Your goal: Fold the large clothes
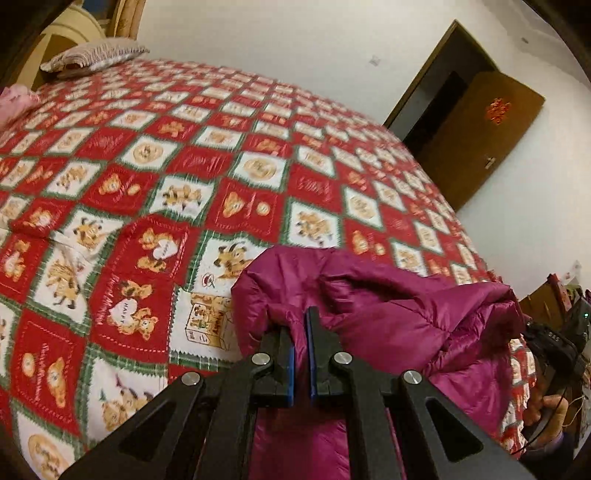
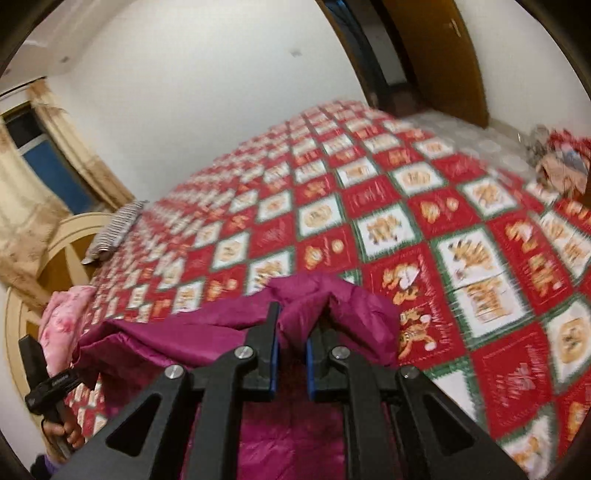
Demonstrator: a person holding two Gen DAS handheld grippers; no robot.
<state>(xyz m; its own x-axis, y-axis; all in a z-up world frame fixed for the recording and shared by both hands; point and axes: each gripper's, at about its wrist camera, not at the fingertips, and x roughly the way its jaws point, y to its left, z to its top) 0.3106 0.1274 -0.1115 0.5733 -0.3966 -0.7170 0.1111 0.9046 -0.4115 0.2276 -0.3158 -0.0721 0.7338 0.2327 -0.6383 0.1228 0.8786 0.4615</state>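
A magenta puffer jacket [image 1: 399, 310] hangs between both grippers above the near edge of a bed with a red, white and green bear-print cover [image 1: 207, 162]. My left gripper [image 1: 301, 325] is shut on a fold of the jacket's edge. In the right wrist view my right gripper [image 2: 293, 325] is shut on another bunched edge of the jacket [image 2: 207, 332]. The jacket's lower part hangs down under the jaws, hidden by the gripper bodies. The other hand's gripper shows at the right edge of the left wrist view [image 1: 554, 347] and at the left edge of the right wrist view [image 2: 48, 391].
A striped pillow [image 1: 92, 55] lies at the head of the bed by a cream headboard [image 1: 70, 26]. A pink cloth [image 2: 62, 325] lies at the bed's side. A brown open door [image 1: 484, 136] stands past the far corner. Clutter [image 2: 561, 158] sits beyond the bed's foot.
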